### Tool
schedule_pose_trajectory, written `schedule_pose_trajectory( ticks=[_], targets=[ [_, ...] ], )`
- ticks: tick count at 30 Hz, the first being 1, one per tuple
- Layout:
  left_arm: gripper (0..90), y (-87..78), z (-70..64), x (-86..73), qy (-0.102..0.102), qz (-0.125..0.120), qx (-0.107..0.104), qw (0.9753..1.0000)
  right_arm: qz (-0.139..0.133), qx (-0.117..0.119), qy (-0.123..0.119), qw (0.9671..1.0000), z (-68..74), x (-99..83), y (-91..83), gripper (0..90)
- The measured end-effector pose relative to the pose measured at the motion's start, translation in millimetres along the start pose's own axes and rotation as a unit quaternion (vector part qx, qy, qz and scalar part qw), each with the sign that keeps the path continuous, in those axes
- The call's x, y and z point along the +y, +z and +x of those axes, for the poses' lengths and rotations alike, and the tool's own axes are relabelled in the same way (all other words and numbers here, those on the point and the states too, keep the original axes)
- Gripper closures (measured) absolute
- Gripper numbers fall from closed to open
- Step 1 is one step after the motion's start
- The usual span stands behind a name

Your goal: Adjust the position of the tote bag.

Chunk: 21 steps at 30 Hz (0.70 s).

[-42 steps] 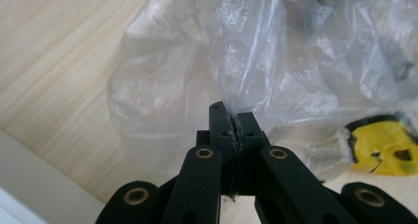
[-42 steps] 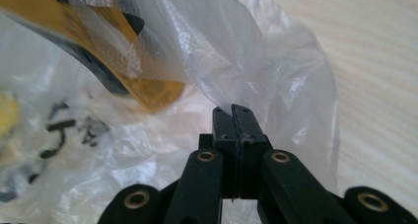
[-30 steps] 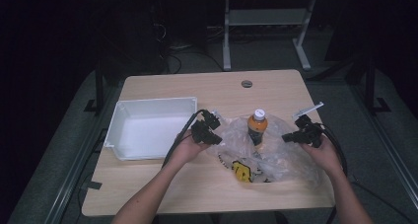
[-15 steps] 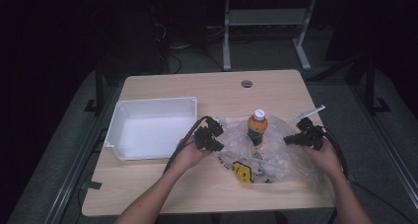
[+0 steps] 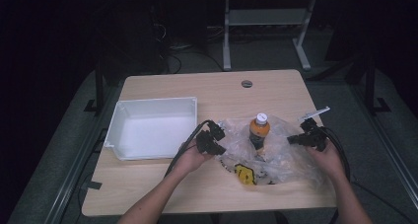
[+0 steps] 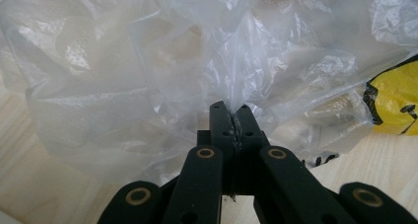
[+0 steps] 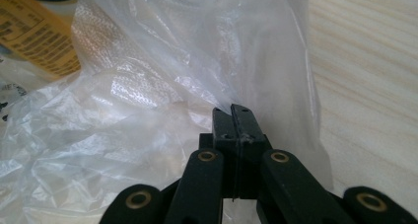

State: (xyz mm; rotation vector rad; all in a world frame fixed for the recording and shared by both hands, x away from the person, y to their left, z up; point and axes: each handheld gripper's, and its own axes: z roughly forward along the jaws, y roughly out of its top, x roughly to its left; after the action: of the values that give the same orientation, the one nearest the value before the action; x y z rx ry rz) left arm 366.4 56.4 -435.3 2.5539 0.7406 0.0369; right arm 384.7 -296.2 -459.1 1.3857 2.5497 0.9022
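Left hand-held gripper point(image 6: 231, 110): had dropped nearer the table point(image 5: 162, 184), pinching the plastic bag point(image 6: 148, 61).
Right hand-held gripper point(image 7: 235, 113): pinched the bag's opposite edge.
Bottle point(image 5: 259, 130): upright inside.
Meaning: bag being lowered.

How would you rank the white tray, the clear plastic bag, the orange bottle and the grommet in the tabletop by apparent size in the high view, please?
1. white tray and clear plastic bag: they cover similar areas, and the bag's crumpled outline makes ranking them unsure.
2. orange bottle, standing on the bag.
3. grommet, the smallest.
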Motion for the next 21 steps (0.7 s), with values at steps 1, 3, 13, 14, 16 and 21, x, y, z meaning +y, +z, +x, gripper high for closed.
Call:
schedule_pose_trajectory(
  ticks=[1, 3, 13, 14, 16, 21],
  targets=[
    [90.0, 0.5, -0.3, -0.3, 0.000, 0.001, -0.001, 1.0000, -0.001, -0.001, -0.001, 1.0000, -0.4, -0.5, -0.3, 89.9],
    [89.9, 1.1, -0.5, -0.8, -0.002, 0.001, -0.002, 1.0000, 0.000, -0.002, 0.000, 1.0000, -1.0, -1.3, -1.3, 89.9],
    [89.5, -6.4, 0.3, -3.1, 0.000, -0.008, 0.002, 1.0000, -0.028, 0.007, -0.004, 0.9996, 3.8, -5.3, -13.7, 68.7],
    [89.5, -7.0, 0.9, -3.4, -0.001, -0.009, 0.003, 1.0000, -0.034, 0.008, -0.005, 0.9994, 5.1, -5.5, -18.2, 66.9],
    [89.5, -7.2, 1.2, -3.9, -0.004, -0.012, 0.003, 0.9999, -0.047, 0.014, -0.011, 0.9988, 10.0, -6.0, -27.2, 63.8],
    [89.5, -7.9, -0.1, -3.9, -0.002, -0.012, 0.003, 0.9999, -0.072, 0.019, -0.040, 0.9964, 27.0, -5.1, -48.4, 60.4]
  ],
)
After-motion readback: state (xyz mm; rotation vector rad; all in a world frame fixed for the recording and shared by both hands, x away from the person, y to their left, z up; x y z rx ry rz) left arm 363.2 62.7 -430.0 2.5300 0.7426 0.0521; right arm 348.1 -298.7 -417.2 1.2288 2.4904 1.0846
